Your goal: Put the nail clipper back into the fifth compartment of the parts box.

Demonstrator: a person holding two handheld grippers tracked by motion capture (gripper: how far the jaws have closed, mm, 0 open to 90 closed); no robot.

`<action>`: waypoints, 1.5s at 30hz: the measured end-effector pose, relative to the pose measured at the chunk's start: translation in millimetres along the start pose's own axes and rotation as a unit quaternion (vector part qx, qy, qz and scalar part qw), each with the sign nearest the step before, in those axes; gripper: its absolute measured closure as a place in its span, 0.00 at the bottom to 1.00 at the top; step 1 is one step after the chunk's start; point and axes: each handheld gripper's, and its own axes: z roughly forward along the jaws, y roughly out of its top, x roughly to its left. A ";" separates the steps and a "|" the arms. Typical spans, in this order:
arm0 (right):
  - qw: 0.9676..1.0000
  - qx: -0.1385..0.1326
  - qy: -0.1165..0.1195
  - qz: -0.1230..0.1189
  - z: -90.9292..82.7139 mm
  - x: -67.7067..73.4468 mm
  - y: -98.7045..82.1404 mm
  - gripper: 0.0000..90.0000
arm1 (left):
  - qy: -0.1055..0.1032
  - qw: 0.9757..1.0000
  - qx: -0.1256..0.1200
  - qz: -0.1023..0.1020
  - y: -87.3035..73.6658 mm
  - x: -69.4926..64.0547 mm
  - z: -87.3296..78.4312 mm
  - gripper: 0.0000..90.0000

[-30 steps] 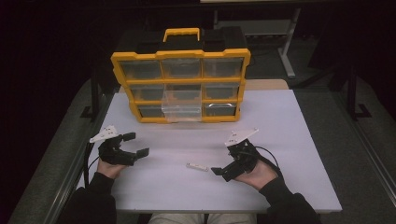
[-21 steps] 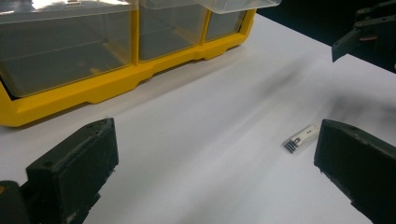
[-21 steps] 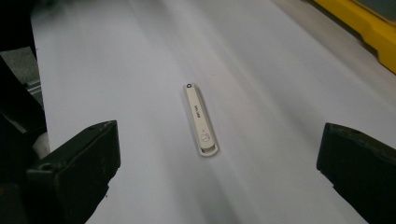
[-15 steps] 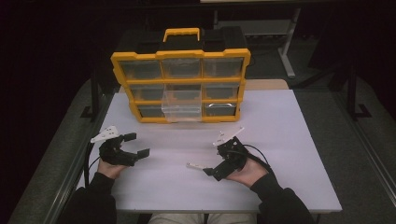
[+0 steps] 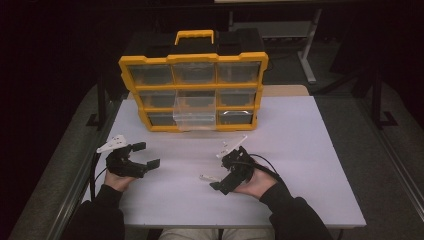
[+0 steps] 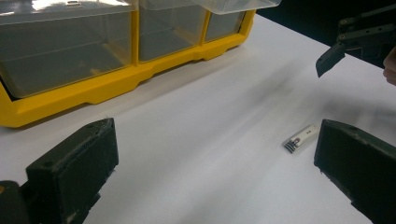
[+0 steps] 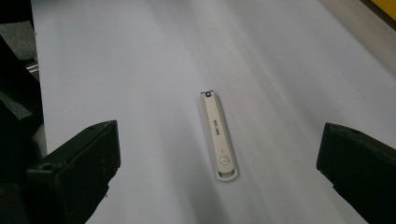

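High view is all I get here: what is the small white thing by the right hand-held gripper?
Observer: A slim white nail clipper, lying flat on the white table; the right gripper view shows it lengthwise between the open jaws of the right hand-held gripper.
Operator: Touching it yet?
Observer: No, table shows on both sides of it.
Operator: And the left one?
Observer: The left hand-held gripper is open, holding nothing; its view shows the clipper beside its far jaw.
Operator: The yellow organizer?
Observer: One clear drawer of the yellow organizer sticks out.

Both jaws spread wide — left hand-held gripper (image 5: 142, 155) level, right hand-held gripper (image 5: 222, 172) angled down.
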 end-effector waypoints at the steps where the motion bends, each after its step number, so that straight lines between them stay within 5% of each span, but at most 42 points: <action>1: 1.000 0.003 0.001 0.000 1.3 0.4 1.0 0.00 | 0.000 1.000 0.000 0.000 0.0 0.0 0.0 0.00; 24: 0.998 0.051 0.016 -0.023 37.6 0.5 7.0 0.07 | 0.000 1.000 -0.002 -0.001 0.2 0.0 -0.4 0.00; 29: 0.998 0.050 0.011 -0.024 42.8 0.0 7.5 0.16 | -0.001 1.000 -0.003 -0.001 0.2 0.3 -0.7 0.00; 37: 0.998 0.056 0.040 -0.009 48.9 -2.8 7.8 0.32 | -0.002 1.000 -0.004 -0.002 0.4 0.0 -0.7 0.00; 45: 0.998 0.060 0.017 -0.031 50.9 0.0 8.5 0.57 | -0.001 1.000 -0.003 -0.002 0.3 0.0 -0.5 0.00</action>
